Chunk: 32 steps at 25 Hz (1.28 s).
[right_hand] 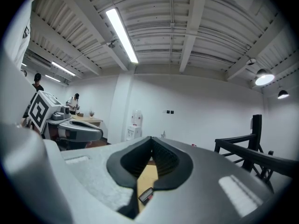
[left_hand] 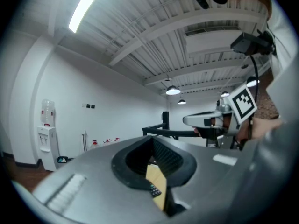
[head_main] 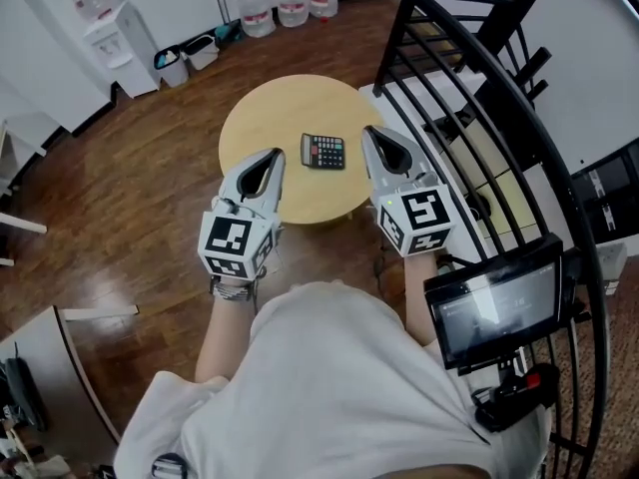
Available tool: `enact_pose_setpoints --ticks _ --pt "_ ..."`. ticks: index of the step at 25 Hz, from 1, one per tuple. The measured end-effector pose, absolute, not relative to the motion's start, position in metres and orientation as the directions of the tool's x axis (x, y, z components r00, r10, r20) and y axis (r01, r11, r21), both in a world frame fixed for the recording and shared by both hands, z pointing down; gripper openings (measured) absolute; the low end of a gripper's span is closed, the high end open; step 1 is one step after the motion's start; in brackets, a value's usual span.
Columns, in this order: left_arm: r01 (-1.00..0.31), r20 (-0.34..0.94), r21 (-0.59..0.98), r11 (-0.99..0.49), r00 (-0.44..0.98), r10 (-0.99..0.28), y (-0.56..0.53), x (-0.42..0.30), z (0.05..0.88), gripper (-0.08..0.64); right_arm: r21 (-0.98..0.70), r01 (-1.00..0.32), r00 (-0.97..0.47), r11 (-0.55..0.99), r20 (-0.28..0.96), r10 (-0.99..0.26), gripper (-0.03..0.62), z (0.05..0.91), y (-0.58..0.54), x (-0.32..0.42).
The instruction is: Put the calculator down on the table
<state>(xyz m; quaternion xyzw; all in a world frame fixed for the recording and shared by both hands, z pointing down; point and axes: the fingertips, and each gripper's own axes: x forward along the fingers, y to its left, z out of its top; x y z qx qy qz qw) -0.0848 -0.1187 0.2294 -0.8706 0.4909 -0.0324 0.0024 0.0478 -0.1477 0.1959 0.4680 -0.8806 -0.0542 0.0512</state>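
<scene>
Though shut and empty, flanking calculator with left gripper and right gripper.
Lies flat on table just ahead, roughly midway between tips, long axis crosswise.

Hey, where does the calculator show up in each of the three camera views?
Head view: the calculator lies flat on the round table, near the picture's centre.
Left gripper view: only a dark corner with keys shows, low centre, through the gap under the shut fingers.
Right gripper view: a small dark sliver, low centre, under the shut fingers.
Shared landmark: the white water dispenser against the wall.
</scene>
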Motion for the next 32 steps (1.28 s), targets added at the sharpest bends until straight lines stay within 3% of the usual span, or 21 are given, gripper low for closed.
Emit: enact_pose_setpoints --ticks 18,23,32 --pt "-0.848 0.141 0.074 -0.525 0.53 -0.836 -0.126 -0.121 0.297 0.006 0.088 -0.859 -0.486 0.505 0.172 -0.857 0.003 0.257 -0.133 0.051" --pt "-0.845 0.147 0.062 -0.531 0.534 -0.833 -0.128 -0.122 0.294 0.006 0.15 -0.832 -0.519 0.534 0.128 -0.845 0.003 0.236 -0.134 0.04" --pt "-0.836 0.122 0.043 -0.547 0.547 -0.828 -0.091 -0.086 0.274 0.006 0.107 -0.865 -0.48 0.49 0.11 -0.87 0.003 0.224 -0.101 0.082"
